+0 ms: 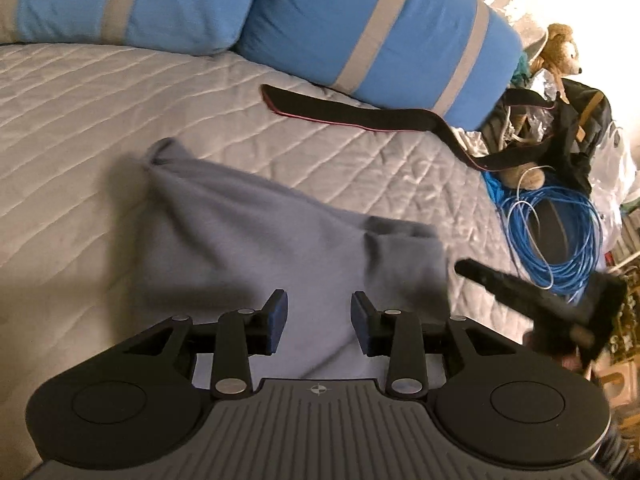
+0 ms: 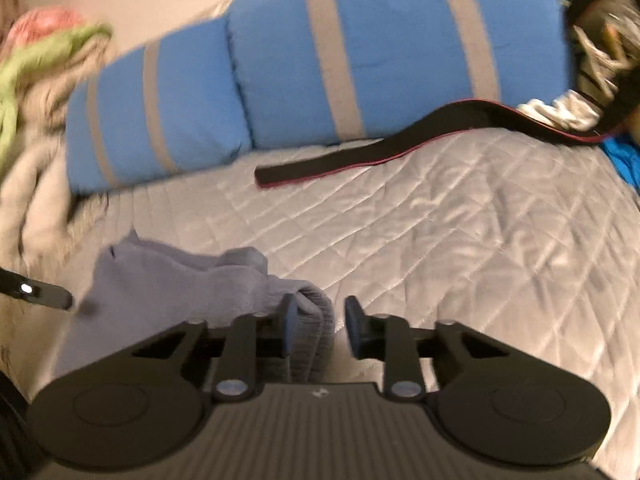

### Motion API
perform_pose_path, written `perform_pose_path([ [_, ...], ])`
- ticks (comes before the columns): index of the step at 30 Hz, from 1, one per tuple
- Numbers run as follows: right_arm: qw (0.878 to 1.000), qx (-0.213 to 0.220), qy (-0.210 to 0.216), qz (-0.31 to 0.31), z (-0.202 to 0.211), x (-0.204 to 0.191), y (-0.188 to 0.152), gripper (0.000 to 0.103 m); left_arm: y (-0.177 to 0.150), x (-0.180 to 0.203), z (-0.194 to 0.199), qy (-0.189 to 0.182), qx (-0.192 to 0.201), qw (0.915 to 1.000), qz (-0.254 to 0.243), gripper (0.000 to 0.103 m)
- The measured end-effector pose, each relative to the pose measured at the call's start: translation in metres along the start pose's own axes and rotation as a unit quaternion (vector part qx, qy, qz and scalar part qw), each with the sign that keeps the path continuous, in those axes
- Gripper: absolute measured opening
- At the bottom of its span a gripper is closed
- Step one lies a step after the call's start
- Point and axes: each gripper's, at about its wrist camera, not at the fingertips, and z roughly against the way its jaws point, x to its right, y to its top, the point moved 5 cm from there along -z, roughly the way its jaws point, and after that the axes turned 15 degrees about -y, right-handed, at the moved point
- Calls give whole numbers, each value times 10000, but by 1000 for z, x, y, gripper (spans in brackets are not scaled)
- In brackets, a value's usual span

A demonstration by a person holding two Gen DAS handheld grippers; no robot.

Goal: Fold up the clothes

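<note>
**A:** Grey garment (image 1: 256, 232), where is it for you?

**B:** It lies crumpled on the quilted bedspread (image 1: 72, 120), filling my left view from centre toward ten o'clock, with a bunched tip at the far end. My left gripper (image 1: 319, 322) hovers over its near edge, jaws partly apart and nothing pinched.

**A:** And the other one?

**B:** My right gripper (image 2: 318, 330) has the ribbed cuff (image 2: 316, 320) sitting between its jaws, against the left pad; there is a gap on the right side, so I would not call it clamped (that view is blurred).

**A:** How will it handle?

**B:** It looks soft, light and floppy to me, likely to sag. I would take the ribbed hem and an opposite corner, pinching a doubled edge. The black strap (image 1: 340, 114), at one o'clock, is well clear.
</note>
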Motion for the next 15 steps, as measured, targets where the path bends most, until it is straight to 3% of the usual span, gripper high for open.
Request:
perform_pose_path([
  [6,9964,-321,-175,766,-30,-17,0,15,-15,-21,17,-58,200,9997,141,34],
  [11,9935,-579,-437,875,-52,-15,-12,11,-19,-30,16,-65,227,9993,281,34],
  [15,9950,-166,-611,772,-38,-11,-3,11,-22,-30,16,-111,229,9993,271,34],
])
